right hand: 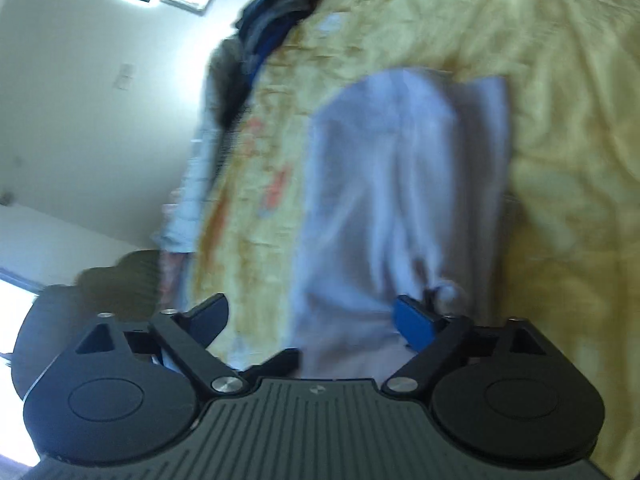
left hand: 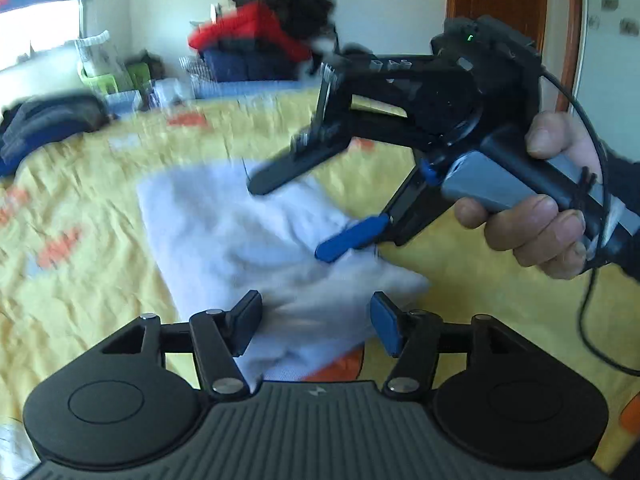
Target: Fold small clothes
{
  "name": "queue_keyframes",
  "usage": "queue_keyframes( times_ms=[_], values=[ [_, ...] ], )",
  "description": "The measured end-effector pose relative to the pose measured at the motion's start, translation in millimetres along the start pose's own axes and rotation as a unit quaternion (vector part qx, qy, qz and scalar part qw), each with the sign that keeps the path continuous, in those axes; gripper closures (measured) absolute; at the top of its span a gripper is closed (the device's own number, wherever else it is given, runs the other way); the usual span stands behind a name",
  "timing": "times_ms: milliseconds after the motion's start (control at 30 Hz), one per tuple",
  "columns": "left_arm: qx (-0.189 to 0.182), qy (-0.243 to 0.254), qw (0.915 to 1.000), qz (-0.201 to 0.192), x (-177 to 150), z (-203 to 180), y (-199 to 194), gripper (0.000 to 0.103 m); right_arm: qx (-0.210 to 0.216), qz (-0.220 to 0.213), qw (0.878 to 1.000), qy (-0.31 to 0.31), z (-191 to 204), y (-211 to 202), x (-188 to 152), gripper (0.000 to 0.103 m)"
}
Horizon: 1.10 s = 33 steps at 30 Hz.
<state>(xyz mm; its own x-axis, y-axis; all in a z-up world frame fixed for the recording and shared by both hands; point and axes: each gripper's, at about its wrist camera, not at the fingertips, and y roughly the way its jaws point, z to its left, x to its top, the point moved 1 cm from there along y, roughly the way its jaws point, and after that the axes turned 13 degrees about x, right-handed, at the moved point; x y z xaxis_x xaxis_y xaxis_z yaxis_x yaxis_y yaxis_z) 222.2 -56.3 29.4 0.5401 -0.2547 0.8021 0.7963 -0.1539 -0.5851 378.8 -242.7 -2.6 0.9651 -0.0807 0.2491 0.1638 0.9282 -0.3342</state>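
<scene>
White folded cloth lies on the yellow bedspread. A hand holds the right gripper tilted down over it, fingers apart, gripping nothing. The left gripper hovers at the cloth's near edge, fingers also apart. A wire basket behind holds stacked clothes.

The right gripper is black with one blue finger pad, a grey handle (green light on top), a trailing black cable and a dark sleeve.

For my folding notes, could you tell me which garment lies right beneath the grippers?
The pale white garment, spread on the yellow bedspread; the red and dark clothes are piled far behind.
</scene>
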Motion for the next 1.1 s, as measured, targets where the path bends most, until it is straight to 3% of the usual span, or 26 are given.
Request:
queue_keyframes(
  times_ms=[33, 67, 167, 233, 300, 400, 433, 533, 600, 667, 700, 767, 833, 867, 933, 1000, 1100],
  values=[
    [0.011, 0.017, 0.9998, -0.008, -2.2, -5.0, 1.7, 0.041, 0.007, -0.016, 1.000, 0.017, -12.8, -6.8, 0.4, 0.049],
    [0.015, 0.027, 0.9995, -0.008, -2.0, -9.2, 2.4, 0.040, 0.016, -0.025, 0.999, 0.043, -22.4, -12.8, 1.1, 0.052],
    [0.015, 0.017, 0.9997, -0.001, 1.5, -9.4, 2.9, 0.038, 0.018, -0.041, 0.997, 0.065, -26.6, -24.7, -0.9, 0.053],
    [0.015, 0.011, 0.9998, 0.001, 2.8, -7.6, 3.4, 0.038, 0.012, -0.055, 0.997, 0.057, -10.4, -31.0, -9.4, 0.029],
    [0.016, 0.006, 0.9998, 0.002, 3.5, -7.6, 3.0, 0.038, 0.033, -0.060, 0.997, 0.029, 10.3, -33.5, -21.3, 0.021],
    [0.021, 0.007, 0.9998, 0.002, 3.6, -8.1, 4.2, 0.038, 0.039, -0.024, 0.999, 0.012, 19.4, -23.9, -37.9, 0.020],
    [0.021, 0.009, 0.9997, 0.003, 3.2, -8.6, 3.3, 0.038, 0.020, -0.017, 1.000, 0.010, 14.6, -20.3, -41.5, 0.023],
    [0.024, 0.012, 0.9996, 0.003, 0.4, -10.9, -0.1, 0.037, 0.012, -0.023, 1.000, 0.010, -11.1, -21.1, -43.7, 0.065],
    [0.023, 0.011, 0.9997, 0.003, 0.7, -10.7, -0.2, 0.037, 0.010, -0.032, 0.998, 0.053, -27.5, -29.4, -42.5, 0.082],
    [0.025, 0.013, 0.9996, 0.002, 0.0, -12.7, -2.6, 0.037, 0.012, -0.036, 0.997, 0.065, -33.0, -33.1, -44.9, 0.084],
    [0.026, 0.014, 0.9996, 0.002, -0.1, -13.0, -2.8, 0.037, 0.011, -0.039, 0.997, 0.071, -31.1, -35.1, -47.2, 0.081],
    [0.026, 0.007, 0.9996, 0.001, 1.6, -10.5, -5.4, 0.037, 0.019, -0.044, 0.996, 0.075, -22.0, -42.3, -48.2, 0.059],
    [0.016, -0.030, 0.9994, -0.002, 8.6, 2.5, -15.9, 0.037, 0.032, -0.072, 0.995, 0.064, -10.3, -56.8, -41.9, 0.026],
    [0.005, -0.060, 0.9982, -0.007, 12.5, 14.3, -21.1, 0.037, 0.025, -0.088, 0.994, 0.054, -6.6, -65.2, -36.8, 0.024],
    [-0.011, -0.145, 0.9893, -0.008, 19.2, 49.6, -23.9, 0.036, -0.007, -0.103, 0.994, 0.038, -6.2, -79.1, -18.7, 0.025],
    [-0.029, -0.246, 0.9686, 0.023, 21.3, 89.6, -8.7, 0.035, -0.026, -0.104, 0.993, 0.052, -17.5, -85.6, -2.2, 0.025],
    [-0.071, -0.387, 0.9130, 0.106, 8.6, 140.7, 36.1, 0.036, -0.049, -0.093, 0.993, 0.062, -32.3, -81.2, 16.7, 0.026]
  ],
)
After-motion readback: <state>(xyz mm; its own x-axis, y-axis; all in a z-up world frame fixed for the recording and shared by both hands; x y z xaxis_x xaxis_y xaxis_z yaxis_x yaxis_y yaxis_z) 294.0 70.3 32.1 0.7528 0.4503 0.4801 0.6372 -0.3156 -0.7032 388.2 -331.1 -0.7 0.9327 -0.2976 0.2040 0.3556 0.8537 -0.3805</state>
